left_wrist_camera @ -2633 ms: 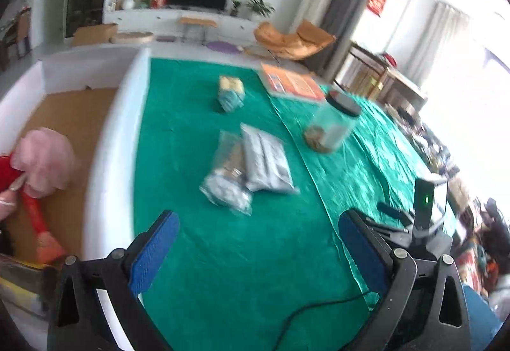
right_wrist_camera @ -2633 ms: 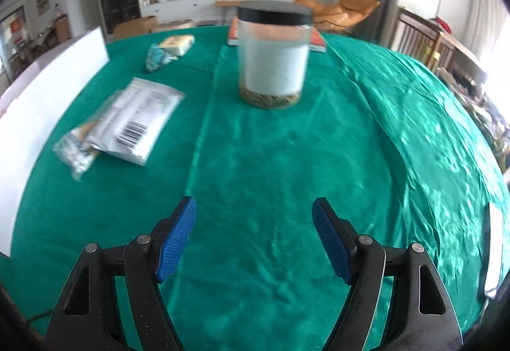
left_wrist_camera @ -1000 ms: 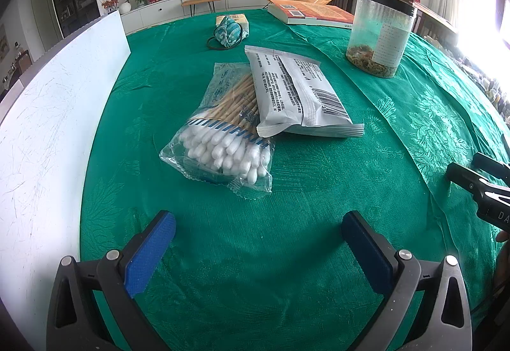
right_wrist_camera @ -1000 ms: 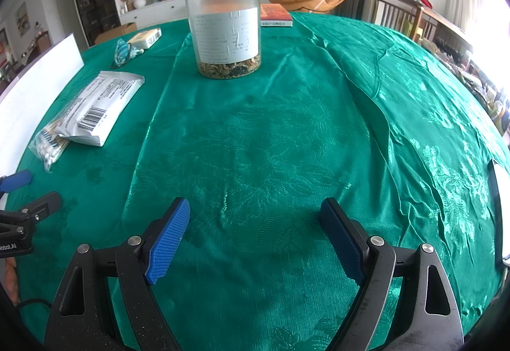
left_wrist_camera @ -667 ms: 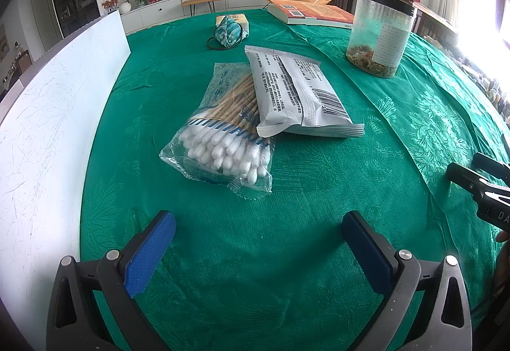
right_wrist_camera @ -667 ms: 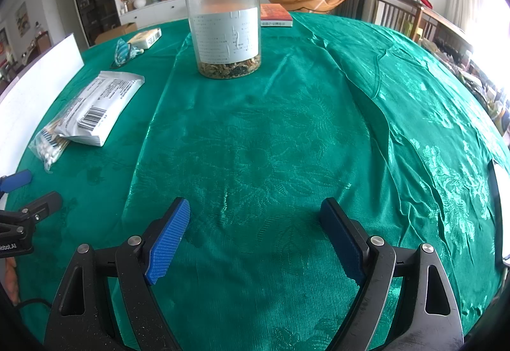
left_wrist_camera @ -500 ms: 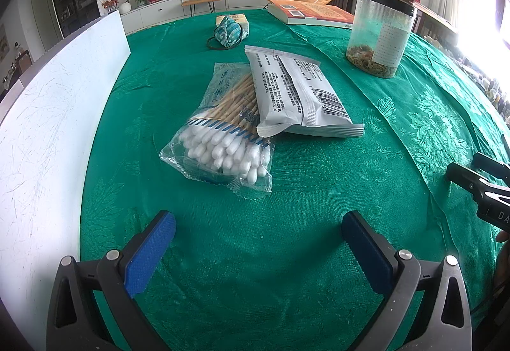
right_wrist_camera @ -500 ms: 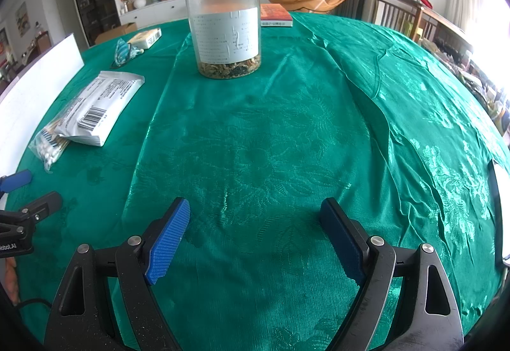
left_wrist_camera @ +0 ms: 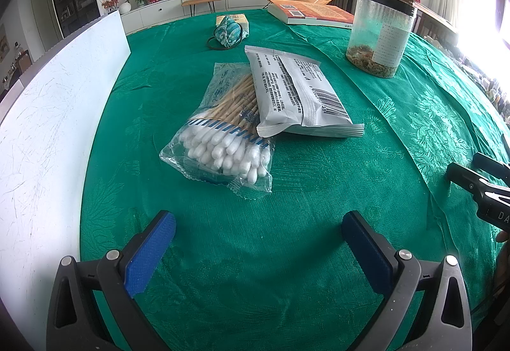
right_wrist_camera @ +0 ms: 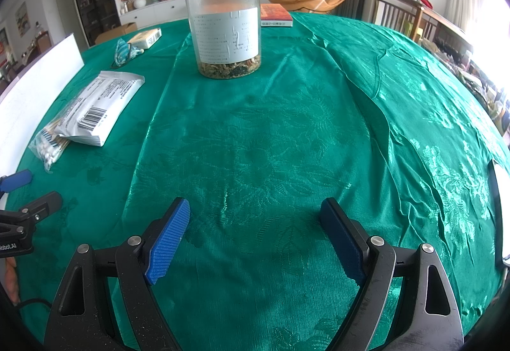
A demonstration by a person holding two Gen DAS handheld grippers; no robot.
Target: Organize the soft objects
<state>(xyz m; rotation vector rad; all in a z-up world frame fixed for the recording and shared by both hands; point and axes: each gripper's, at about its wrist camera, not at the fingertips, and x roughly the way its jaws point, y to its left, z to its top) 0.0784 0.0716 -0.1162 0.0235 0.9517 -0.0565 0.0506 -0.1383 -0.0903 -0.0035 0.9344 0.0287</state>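
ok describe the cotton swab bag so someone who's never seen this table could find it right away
On the green tablecloth, look just ahead of the left claw, near the tall white board. The cotton swab bag is a clear pouch of wooden sticks with white tips, its far end tucked under the grey printed packet; it alone is see-through.
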